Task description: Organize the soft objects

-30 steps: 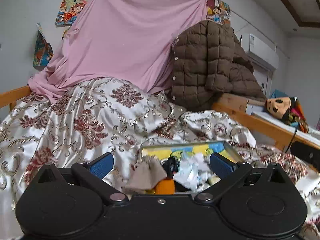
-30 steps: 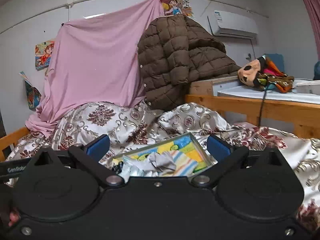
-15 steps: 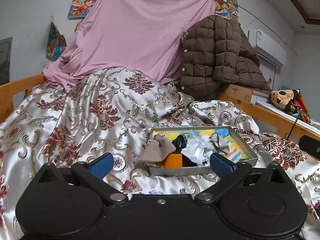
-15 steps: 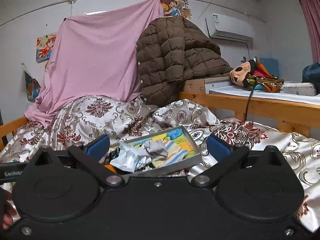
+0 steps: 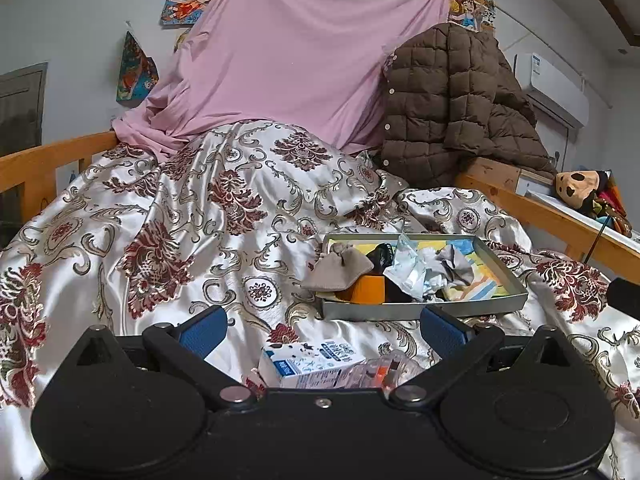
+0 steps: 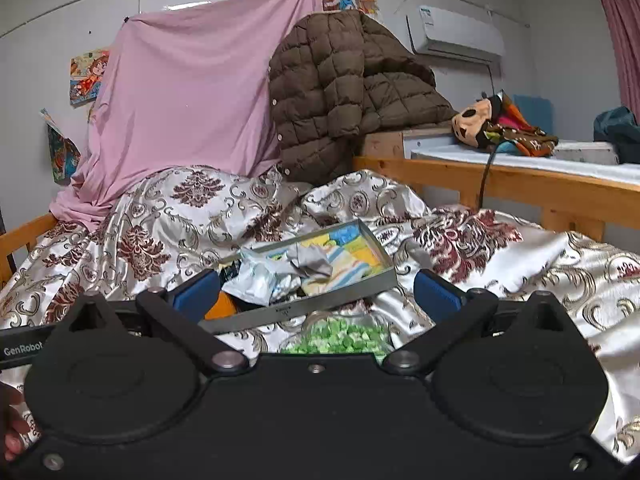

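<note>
A shallow grey tray [image 5: 424,309] lies on a patterned satin quilt [image 5: 224,216] on a bed. Its floor carries a yellow, blue and striped print. Inside it, crowded toward the left end: a beige sock [image 5: 340,267] draped over the left rim, an orange item [image 5: 366,289], black fabric [image 5: 380,254], a crumpled pale-blue and white wrapper [image 5: 412,270] and a grey cloth [image 5: 454,266].

The left gripper [image 5: 322,330] is spread wide and holds nothing; its blue pads sit well apart, short of the tray. The right gripper [image 6: 316,294] is likewise spread wide and empty, with the tray's near wall between its fingers in view.

Nearer the left camera, a white and blue carton [image 5: 308,362] and a clear crinkled packet [image 5: 384,368] lie on the quilt, both partly cut off by the gripper body. The carton's print is too small to read. In the right view a clear bag of green pieces [image 6: 340,336] is partly hidden in the same way. The orange item's shape cannot be made out.

"GenRobot" is partly legible at the right view's left edge, where a fingertip [image 6: 10,436] shows.
</note>
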Tool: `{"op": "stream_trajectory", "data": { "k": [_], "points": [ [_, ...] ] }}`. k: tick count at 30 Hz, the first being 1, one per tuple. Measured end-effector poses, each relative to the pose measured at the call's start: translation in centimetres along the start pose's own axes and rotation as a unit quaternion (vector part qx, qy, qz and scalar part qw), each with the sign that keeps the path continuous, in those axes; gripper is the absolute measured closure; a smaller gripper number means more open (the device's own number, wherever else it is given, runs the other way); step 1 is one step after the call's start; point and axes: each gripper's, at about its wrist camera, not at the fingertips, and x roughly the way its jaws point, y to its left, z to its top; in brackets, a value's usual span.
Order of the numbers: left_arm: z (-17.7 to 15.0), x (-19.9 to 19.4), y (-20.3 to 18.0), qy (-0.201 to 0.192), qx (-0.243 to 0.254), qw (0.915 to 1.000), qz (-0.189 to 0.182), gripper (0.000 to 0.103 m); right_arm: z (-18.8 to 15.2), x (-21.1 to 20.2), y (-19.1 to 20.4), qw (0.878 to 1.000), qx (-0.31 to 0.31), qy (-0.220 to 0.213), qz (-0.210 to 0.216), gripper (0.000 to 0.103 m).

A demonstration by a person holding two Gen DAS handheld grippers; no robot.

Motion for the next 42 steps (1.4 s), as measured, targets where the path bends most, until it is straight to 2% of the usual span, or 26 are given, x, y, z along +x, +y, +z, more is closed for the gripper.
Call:
{"op": "stream_trajectory", "data": {
  "k": [14,28,42],
  "points": [
    [-2.0,-0.8,-0.1,0.032,0.008,0.9993,0.017,0.001,-1.4,0.1,0.2,0.998,0.0,0.055,-0.012,0.001],
    [-3.3,-0.7,-0.4,0.063,0.024,0.997,0.038,0.001,-2.1,0.8,0.2,0.996,-0.014,0.087,-0.015,0.001],
    [-4.0,0.1,0.2,0.101,0.017,0.9929,0.061,0.001,-3.0,1.8,0.1,0.992,-0.022,0.125,-0.018,0.001]
  ]
}}
